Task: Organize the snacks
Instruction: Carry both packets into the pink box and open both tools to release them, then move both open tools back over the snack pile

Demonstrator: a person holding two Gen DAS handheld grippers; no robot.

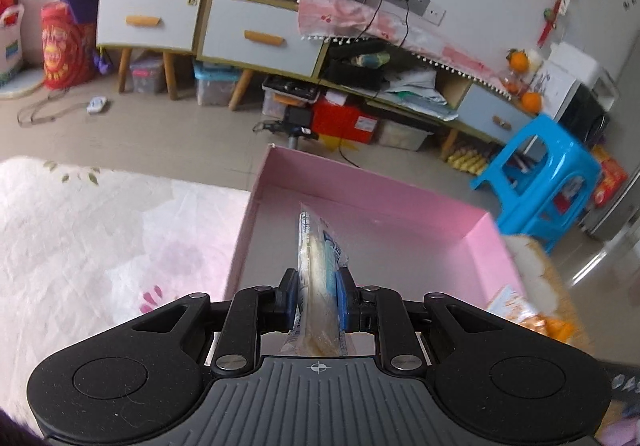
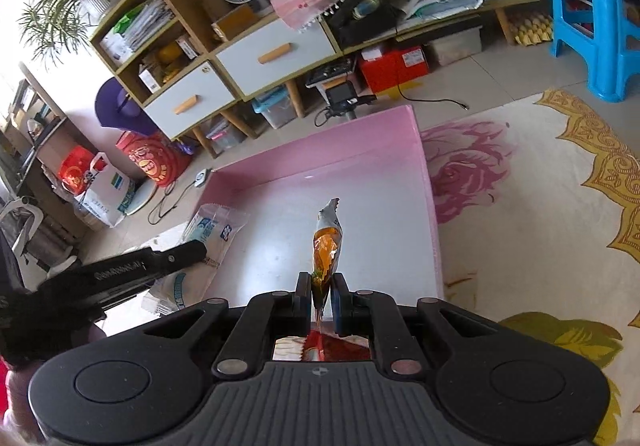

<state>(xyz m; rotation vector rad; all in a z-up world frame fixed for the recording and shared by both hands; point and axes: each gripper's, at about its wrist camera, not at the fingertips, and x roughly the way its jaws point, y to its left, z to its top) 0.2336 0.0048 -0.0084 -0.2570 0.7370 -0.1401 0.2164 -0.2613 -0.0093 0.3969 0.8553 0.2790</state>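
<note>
A flowered rug (image 2: 540, 214) covers the floor, and on it sits a shallow pink box (image 2: 424, 174), its bottom bare. The left gripper (image 1: 318, 296) hangs over the box, jaws clamped on a pale, blue-printed snack packet (image 1: 320, 258) standing on edge. The right gripper (image 2: 322, 296) hovers above the box too, jaws pinched on a small orange snack packet (image 2: 327, 246)

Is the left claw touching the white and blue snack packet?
Touching. The left wrist view shows the left claw shut on the white and blue snack packet, with both pads pressed against its sides.
</note>
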